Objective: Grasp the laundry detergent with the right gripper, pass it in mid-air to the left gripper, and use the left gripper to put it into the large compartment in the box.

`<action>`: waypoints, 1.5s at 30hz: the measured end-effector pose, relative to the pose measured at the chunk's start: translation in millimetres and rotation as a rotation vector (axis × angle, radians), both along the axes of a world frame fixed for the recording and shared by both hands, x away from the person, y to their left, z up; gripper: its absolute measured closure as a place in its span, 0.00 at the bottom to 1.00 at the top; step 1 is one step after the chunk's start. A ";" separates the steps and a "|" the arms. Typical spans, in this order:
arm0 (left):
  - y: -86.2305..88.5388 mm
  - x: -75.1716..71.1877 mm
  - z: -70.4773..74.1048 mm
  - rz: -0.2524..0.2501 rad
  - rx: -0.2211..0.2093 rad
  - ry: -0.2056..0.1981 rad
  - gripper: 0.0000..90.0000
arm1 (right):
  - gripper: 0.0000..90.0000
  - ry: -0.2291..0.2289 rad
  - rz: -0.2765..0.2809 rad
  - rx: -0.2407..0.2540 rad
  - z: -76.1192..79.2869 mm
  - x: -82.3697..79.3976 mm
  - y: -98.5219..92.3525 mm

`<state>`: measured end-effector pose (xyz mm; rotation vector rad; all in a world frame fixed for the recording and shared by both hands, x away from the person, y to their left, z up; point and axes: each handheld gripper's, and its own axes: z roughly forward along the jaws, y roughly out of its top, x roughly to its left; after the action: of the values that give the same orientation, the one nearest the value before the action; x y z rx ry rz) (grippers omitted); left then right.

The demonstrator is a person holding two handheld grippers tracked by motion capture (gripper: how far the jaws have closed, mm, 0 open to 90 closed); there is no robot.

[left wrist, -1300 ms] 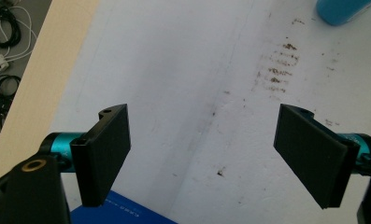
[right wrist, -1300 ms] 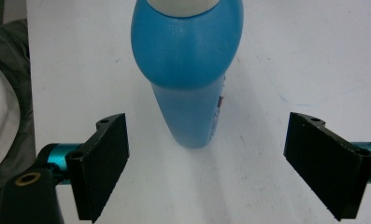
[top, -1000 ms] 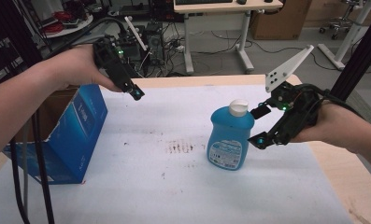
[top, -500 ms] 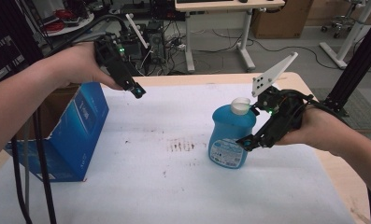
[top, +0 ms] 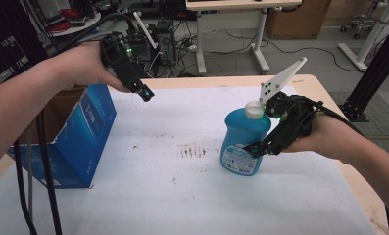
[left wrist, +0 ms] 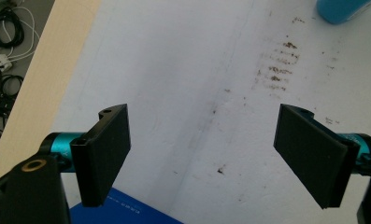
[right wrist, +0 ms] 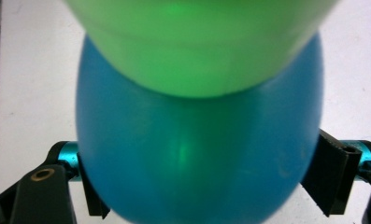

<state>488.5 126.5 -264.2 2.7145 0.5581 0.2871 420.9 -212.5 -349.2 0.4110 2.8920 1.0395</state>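
A blue soap bottle [top: 243, 142] with a white cap stands upright on the white table cover, right of centre. My right gripper [top: 251, 149] is open, its jaws straddling the lower body of the bottle [right wrist: 197, 163]; one jaw sits close beside each flank. I cannot tell if the pads touch it. My left gripper [top: 145, 93] hangs open in the air at the back left, above the table, with nothing between its jaws [left wrist: 202, 154]. The bottle's base [left wrist: 342, 9] shows at the top right of the left gripper view.
A blue cardboard box [top: 79, 137] stands at the table's left edge, under and in front of the left hand; its corner [left wrist: 122, 214] shows below the left jaws. Brown stains [top: 194, 151] mark the cover [top: 182, 200] mid-table. Desks, cables and boxes lie beyond the far edge.
My right gripper has moved left toward the bottle, and its jaws now stand around the bottle's body. The left gripper has hardly moved.
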 end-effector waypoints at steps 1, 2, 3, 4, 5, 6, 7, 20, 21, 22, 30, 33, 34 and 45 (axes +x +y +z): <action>-0.1 0.0 -0.3 0.002 -0.001 -0.002 0.21 | 0.20 -0.003 -0.004 -0.001 -0.2 0.1 -0.1; -0.1 0.2 -0.2 0.000 0.002 -0.002 0.21 | 0.22 -0.008 -0.010 -0.004 -0.6 -0.1 -0.1; -0.2 0.1 -0.4 0.001 0.001 -0.002 0.21 | 0.22 -0.008 -0.010 -0.004 -0.6 -0.1 -0.1; -0.3 -0.1 -0.3 0.000 0.002 0.000 0.21 | 0.27 -0.009 -0.012 -0.004 -0.5 -0.3 -0.4; -0.3 0.0 -0.2 -0.003 0.003 0.000 0.21 | 0.27 -0.012 -0.006 0.001 -0.3 -0.2 -1.0; -0.3 -0.1 -0.1 -0.003 0.003 0.000 0.21 | 0.27 -0.019 -0.016 0.004 -0.2 -0.4 -1.3; -0.4 -0.3 -0.2 0.000 0.000 0.000 0.21 | 0.27 -0.019 -0.016 0.004 -0.2 -0.4 -1.3; 1.0 -0.6 -0.2 0.000 0.006 0.003 0.21 | 0.31 -0.029 -0.008 0.027 -0.6 -1.9 -4.5; 0.8 -0.5 0.0 -0.001 0.006 0.004 0.21 | 0.32 -0.032 -0.008 0.027 -0.6 -2.1 -4.6; 0.6 -0.5 0.0 -0.001 0.007 0.004 0.21 | 0.34 -0.030 -0.005 0.034 -0.7 -2.4 -4.7; -1.6 -0.9 -0.4 -0.005 0.006 0.004 0.21 | 0.35 -0.035 -0.005 0.051 -2.2 -3.8 -5.8; -2.2 -0.8 -0.7 -0.005 0.006 0.005 0.21 | 0.35 -0.035 -0.006 0.053 -3.1 -4.4 -5.3; -2.3 -0.7 -0.8 -0.007 0.008 0.005 0.21 | 0.35 -0.040 -0.008 0.051 -3.3 -4.7 -4.9; -3.5 -0.9 -1.1 -0.009 0.007 0.007 0.21 | 0.45 -0.046 0.010 0.068 -5.4 -6.6 -1.9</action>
<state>487.6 123.0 -265.3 2.7247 0.5480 0.2779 414.3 -214.4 -354.6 0.3706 2.8277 1.1363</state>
